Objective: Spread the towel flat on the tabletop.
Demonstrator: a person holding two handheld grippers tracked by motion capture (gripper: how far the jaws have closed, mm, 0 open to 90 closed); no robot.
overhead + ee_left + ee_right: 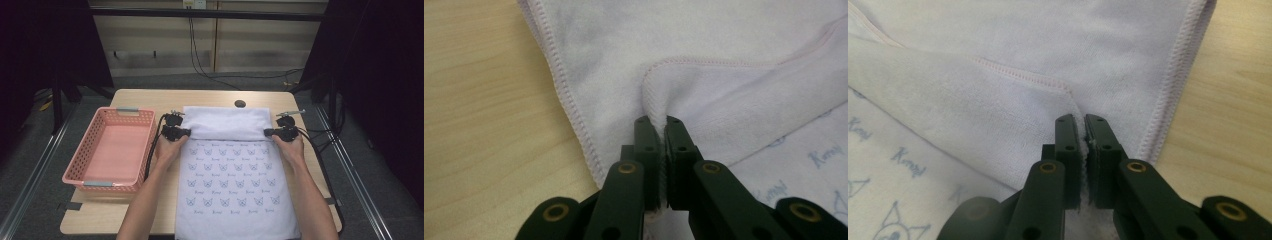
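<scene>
Towel (227,185) far edge folded over, pinched by left gripper (184,133), right gripper (269,133).

the towel (230,185) carries a repeated print: small blue cat-face outlines, each with a short blue script word beneath it. in the left gripper view the word on the towel (824,157) looks like "kumy" or "kuroy", but the letters after "k" are too loose to settle. in the right gripper view the same word (908,162) starts with a clear "k" and ends in a tailed letter; beside it sits a cat-face outline (895,222). in the high view the words are too small to read. no other text, label, brand or number can be read on anything else.
</scene>
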